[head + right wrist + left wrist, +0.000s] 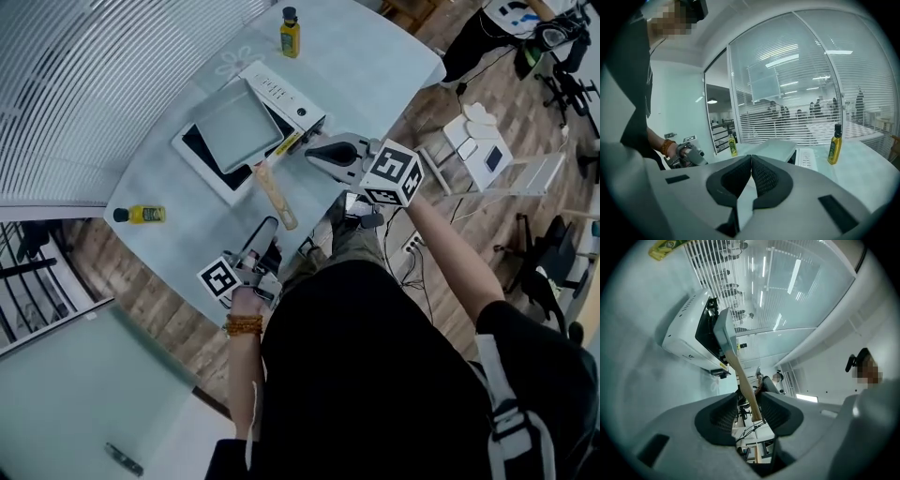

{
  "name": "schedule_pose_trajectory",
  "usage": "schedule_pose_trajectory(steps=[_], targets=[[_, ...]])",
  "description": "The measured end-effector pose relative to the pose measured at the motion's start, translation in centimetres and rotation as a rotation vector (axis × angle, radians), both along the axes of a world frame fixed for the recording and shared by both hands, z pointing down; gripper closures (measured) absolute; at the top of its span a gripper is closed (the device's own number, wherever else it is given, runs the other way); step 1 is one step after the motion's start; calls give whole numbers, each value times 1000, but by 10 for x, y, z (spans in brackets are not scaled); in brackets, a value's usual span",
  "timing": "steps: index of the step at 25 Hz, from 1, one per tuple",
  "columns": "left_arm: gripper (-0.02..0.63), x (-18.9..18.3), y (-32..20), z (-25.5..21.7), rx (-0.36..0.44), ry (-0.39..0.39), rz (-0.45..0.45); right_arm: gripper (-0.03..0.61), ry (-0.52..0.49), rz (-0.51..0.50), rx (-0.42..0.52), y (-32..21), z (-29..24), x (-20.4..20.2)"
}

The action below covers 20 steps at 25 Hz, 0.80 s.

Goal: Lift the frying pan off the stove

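Note:
A square grey frying pan sits on the white stove, its wooden handle pointing toward me. My left gripper is at the handle's free end. In the left gripper view the handle runs in between the jaws of the left gripper, which stand open around its tip without clamping it. The pan and stove lie beyond. My right gripper hovers just right of the stove's near corner. It is shut with nothing in it, and the pan lies ahead of it.
Two yellow oil bottles stand on the pale table: one at the far end, one lying at the left. The table's near edge is right beside my left gripper. Chairs, cables and a white rack are on the floor to the right.

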<state>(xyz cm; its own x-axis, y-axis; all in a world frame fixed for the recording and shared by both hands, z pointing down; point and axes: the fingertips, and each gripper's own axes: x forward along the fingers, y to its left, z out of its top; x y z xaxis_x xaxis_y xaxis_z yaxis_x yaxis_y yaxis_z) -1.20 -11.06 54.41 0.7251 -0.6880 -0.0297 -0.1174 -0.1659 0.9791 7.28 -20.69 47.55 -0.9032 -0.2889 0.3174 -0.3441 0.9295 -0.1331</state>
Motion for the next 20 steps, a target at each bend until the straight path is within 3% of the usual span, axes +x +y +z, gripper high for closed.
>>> schedule_pose_trajectory(steps=[6,20], targets=[[422,16,-13,-4,-15,17,92,584,-37,56,-33,-14,11,12],[423,47,-29,-2,-32,63,186,584,-32,108,-59,-21,22,34]])
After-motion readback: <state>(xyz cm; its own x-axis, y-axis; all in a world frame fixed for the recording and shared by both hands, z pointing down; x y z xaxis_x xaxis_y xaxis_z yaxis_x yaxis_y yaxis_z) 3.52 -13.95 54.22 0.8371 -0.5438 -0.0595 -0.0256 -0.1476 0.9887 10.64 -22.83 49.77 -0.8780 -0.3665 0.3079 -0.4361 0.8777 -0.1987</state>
